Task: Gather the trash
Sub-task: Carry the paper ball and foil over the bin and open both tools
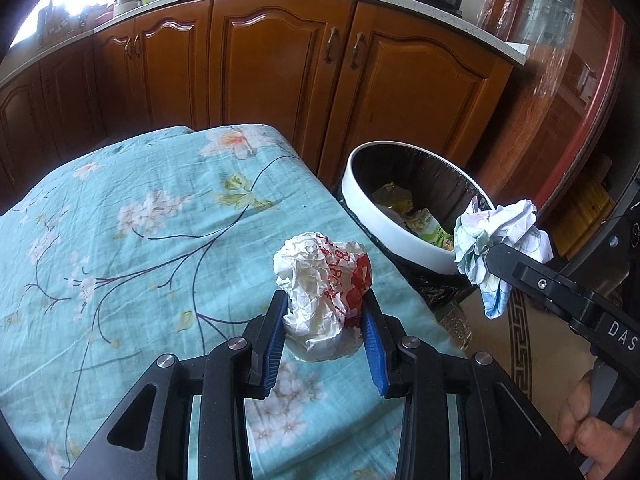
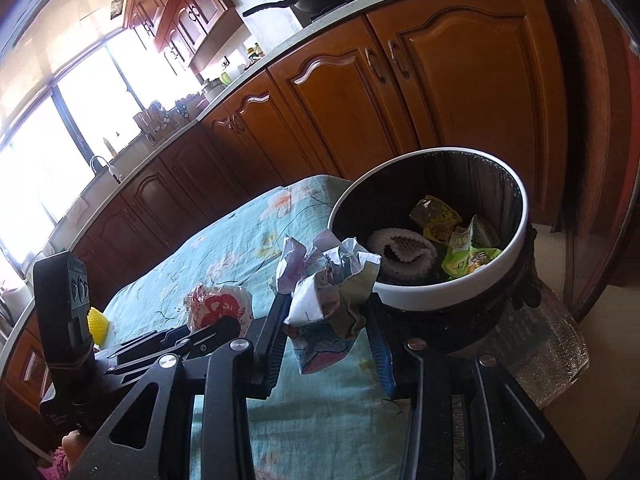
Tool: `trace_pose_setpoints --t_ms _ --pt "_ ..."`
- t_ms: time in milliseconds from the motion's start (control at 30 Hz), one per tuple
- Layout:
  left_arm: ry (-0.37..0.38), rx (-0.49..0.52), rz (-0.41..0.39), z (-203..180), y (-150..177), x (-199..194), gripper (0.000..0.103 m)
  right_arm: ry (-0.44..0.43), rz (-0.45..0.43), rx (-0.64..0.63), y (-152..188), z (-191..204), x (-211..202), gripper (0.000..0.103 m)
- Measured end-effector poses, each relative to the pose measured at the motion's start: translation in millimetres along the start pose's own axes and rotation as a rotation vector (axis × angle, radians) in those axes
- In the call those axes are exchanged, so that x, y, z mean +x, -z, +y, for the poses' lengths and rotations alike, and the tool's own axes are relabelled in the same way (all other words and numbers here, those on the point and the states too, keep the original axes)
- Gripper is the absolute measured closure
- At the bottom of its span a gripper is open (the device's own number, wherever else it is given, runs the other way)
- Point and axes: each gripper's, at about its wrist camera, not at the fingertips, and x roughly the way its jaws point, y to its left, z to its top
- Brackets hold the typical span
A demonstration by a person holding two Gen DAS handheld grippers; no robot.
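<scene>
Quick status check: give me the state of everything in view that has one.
Left gripper: shut on red-and-white paper wad, lifted.
Right gripper: shut on pastel paper wad, near the bin rim.
Trash bin: open, partly filled.
Cabinet doors: closed.

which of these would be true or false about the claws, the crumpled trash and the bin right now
1. The left claw grips a crumpled white and red paper wrapper. True.
2. The right claw is empty. False: it holds a crumpled pastel printed paper wad.
3. The round white-rimmed trash bin is empty. False: wrappers and white foam netting lie inside.
4. The bin stands beside the table covered in a teal floral cloth. True.
5. A yellow spiky ball lies on the cloth. True.
</scene>
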Motion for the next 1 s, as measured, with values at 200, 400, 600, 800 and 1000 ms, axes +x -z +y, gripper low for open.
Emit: trace_pose_setpoints --t_ms 200,400,600,800,1000 --pt "0.01 0.029 -0.002 -15 -6 2 0.068 0.006 -0.021 0.019 -4 -10 -8 0.065" --pt "0.013 0.051 -0.006 -26 -12 5 0.068 0.02 -0.036 0.04 -8 -20 -13 0.065" --pt "0.024 0.063 -0.004 -35 -17 10 0.068 0.03 -0.041 0.048 -10 -28 -14 0.065" --pt "0.034 0.079 -0.007 -47 -34 17 0.068 0.052 -0.052 0.039 -23 -34 -13 0.065" --pt "0.042 0.103 -0.015 -57 -61 31 0.067 0.091 -0.029 0.009 -44 -43 2 0.064"
